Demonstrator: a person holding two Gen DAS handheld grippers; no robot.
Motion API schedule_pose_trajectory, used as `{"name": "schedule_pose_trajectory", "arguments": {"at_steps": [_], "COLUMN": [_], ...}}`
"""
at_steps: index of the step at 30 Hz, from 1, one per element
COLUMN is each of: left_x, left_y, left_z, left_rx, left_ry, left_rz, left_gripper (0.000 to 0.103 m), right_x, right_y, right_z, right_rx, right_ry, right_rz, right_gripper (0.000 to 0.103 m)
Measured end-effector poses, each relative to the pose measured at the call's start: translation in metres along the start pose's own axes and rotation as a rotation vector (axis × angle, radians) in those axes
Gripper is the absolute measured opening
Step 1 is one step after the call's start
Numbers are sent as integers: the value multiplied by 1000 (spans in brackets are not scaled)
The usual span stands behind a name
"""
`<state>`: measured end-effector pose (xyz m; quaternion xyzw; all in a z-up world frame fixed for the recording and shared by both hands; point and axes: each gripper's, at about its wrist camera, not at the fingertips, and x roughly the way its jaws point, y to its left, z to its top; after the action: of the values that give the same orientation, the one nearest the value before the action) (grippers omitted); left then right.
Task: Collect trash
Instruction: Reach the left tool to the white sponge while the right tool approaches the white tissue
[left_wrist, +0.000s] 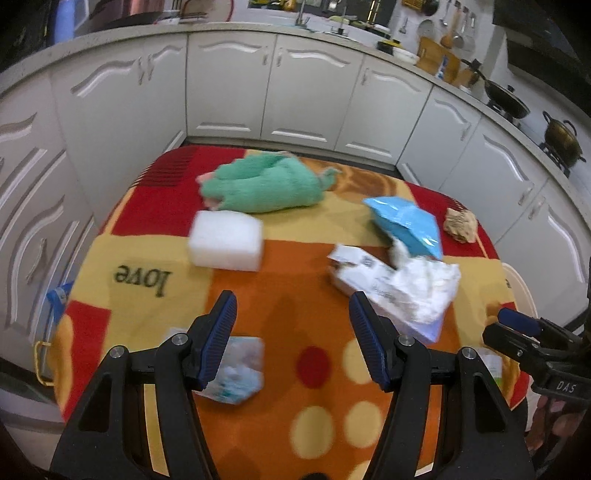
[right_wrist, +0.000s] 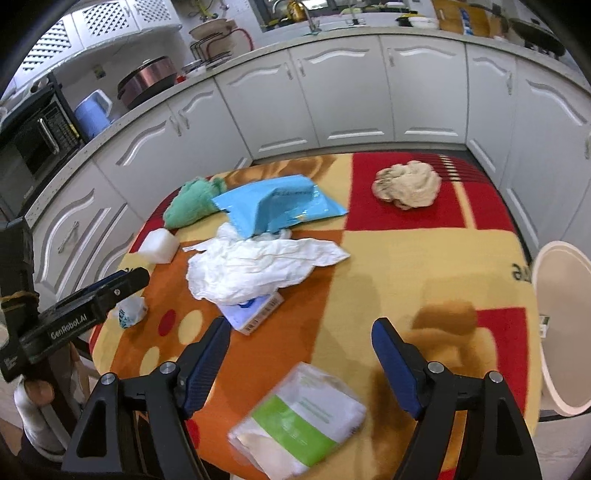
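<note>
1. While both hang over the table (right_wrist: 424, 258), the left gripper (left_wrist: 291, 314) and right gripper (right_wrist: 301, 339) gape empty.
2. Crumpled white paper (right_wrist: 255, 267) lies at the right gripper's eleven o'clock.
3. It looks light and soft; pinch a raised fold.
4. Bin (right_wrist: 565, 332) waits at three o'clock.

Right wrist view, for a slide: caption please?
Open right gripper hovers over a green-and-white packet on a cluttered table, bin alongside.

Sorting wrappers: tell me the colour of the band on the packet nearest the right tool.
Green band on the white packet, right wrist view.
</note>
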<state>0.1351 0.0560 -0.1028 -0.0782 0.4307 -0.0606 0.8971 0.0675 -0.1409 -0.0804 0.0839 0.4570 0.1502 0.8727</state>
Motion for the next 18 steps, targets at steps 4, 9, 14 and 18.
{"name": "schedule_pose_trajectory", "arguments": {"at_steps": [4,9,14,18], "left_x": [4,18,37,54], "left_y": [18,35,38,37], "left_z": [10,25,40,46], "left_rx": [-9,-32,-15,9], "left_ry": [7,21,37,60], "left_rz": [6,11,44,76], "left_gripper": [64,74,74,74], "right_x": [12,31,50,61], "right_y": [14,28,39,44], "right_z": [7,21,30,31], "right_rx": [-33,-61,-85,-105], "right_ry": [12,17,34,48], "right_rz": [17,26,18,10], "right_gripper": [78,81,81,81]}}
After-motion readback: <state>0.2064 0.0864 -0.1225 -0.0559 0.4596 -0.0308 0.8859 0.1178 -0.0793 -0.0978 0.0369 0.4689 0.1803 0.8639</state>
